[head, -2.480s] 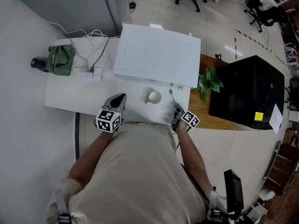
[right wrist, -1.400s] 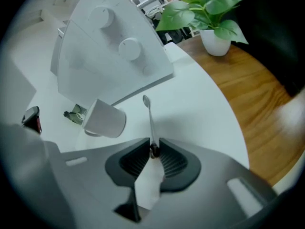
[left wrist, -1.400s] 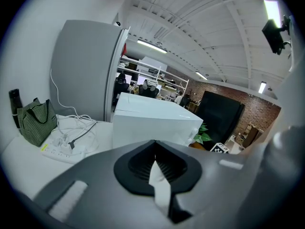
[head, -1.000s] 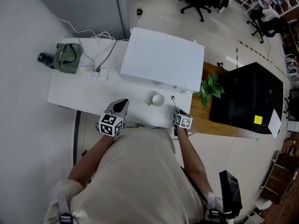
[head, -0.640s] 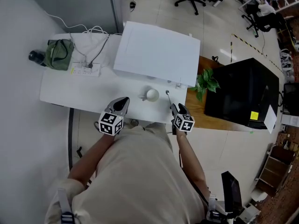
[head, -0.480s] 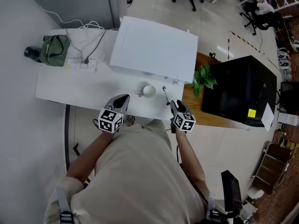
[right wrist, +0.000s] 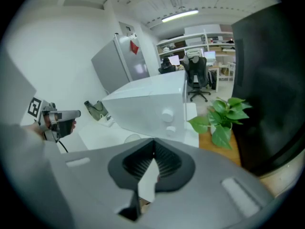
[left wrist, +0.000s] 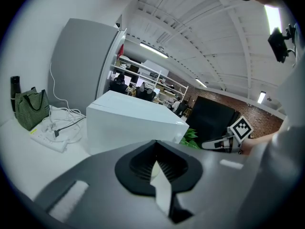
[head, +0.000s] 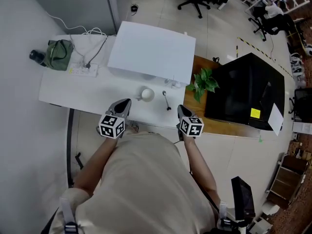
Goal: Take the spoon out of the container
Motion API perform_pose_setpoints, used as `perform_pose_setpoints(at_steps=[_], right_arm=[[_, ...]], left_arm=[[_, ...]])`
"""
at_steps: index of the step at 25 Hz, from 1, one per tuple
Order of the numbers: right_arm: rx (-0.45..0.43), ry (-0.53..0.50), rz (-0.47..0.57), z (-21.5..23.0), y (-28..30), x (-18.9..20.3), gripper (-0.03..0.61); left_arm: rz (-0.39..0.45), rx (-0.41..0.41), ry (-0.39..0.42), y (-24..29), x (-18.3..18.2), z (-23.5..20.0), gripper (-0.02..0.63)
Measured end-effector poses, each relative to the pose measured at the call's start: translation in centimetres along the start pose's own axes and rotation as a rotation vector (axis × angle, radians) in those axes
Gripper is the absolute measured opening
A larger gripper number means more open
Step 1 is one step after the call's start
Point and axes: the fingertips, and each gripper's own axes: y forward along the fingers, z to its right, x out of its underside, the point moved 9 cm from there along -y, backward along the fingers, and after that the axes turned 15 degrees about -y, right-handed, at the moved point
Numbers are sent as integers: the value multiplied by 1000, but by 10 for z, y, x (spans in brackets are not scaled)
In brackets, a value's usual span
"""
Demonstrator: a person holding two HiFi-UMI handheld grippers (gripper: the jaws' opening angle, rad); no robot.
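A metal spoon [head: 165, 100] lies flat on the white table [head: 78, 89], just right of a small white cup [head: 146, 94]. My right gripper [head: 182, 112] hovers at the table's near edge, a short way from the spoon's handle and not touching it. Its jaws have just been closing and now stand shut with nothing between them [right wrist: 154, 159]. My left gripper [head: 123, 106] is near the front edge to the left of the cup, shut and empty [left wrist: 155, 162]. The cup's rim [right wrist: 131, 138] peeks over the right gripper's jaws.
A large white box [head: 152, 50] takes up the back of the table. A potted plant [head: 202, 82] stands on a wooden top beside a black cabinet [head: 243, 91]. A green bag [head: 57, 48], a power strip [head: 84, 69] and cables lie at the far left.
The right gripper has lifted and drawn back from the spoon, which stays lying on the table beside the cup. The left gripper has shifted a little. The head view has drifted.
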Motion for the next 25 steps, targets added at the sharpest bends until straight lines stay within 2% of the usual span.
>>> perform_pose_setpoints(at_steps=[4, 7, 11, 21, 25], right_arm=[[-7, -68, -60, 4, -21, 6, 2], [-49, -98, -73, 6, -36, 13, 2], [-108, -92, -38, 11, -58, 24, 2], [-166, -139, -23, 22, -113, 45, 2], [-200, -146, 16, 22, -133, 56, 2]], left_arm=[[8, -20, 19, -10, 10, 25, 0], [23, -52, 20, -17, 19, 41, 0], [61, -85, 17, -30, 34, 64, 0], [121, -138, 34, -76, 84, 120, 3], [142, -152, 17, -94, 103, 134, 3]])
